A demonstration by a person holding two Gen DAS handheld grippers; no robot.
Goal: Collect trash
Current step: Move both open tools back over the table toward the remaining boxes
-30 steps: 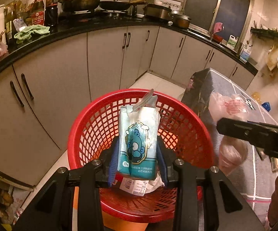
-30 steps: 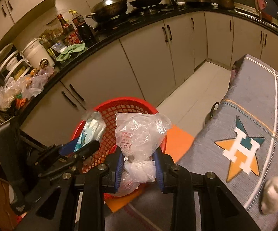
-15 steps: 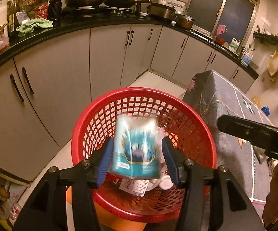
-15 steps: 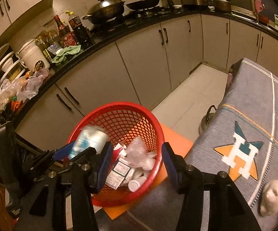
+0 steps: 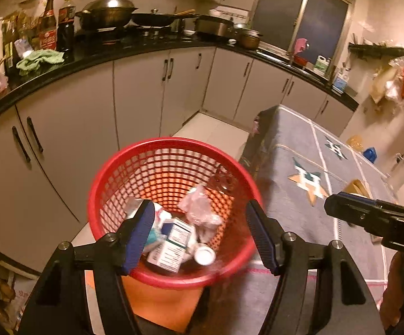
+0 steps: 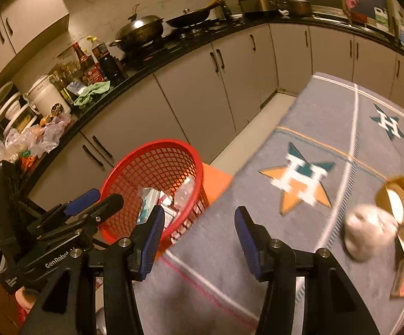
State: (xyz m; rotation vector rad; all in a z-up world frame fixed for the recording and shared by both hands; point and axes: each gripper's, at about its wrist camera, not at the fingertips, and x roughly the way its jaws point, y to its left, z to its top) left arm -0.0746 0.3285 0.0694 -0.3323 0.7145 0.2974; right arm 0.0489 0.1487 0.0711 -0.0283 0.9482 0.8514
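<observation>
Now your left tongs (image 5: 200,234) have just been opening, empty, above the round red plastic mesh basket (image 5: 171,277). Crinkled wrappers and a glossy carton (image 5: 171,244) lie inside. Your right tongs (image 6: 199,241) gape empty over the grey woven tabletop cloth (image 6: 339,145).

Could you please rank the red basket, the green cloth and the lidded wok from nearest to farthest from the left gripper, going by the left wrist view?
From the left gripper:
1. Red basket, directly below the open jaws, on the floor.
2. Green cloth, upper left, on the black counter.
3. Lidded wok, farther back on the stove, right of the bottles.
</observation>
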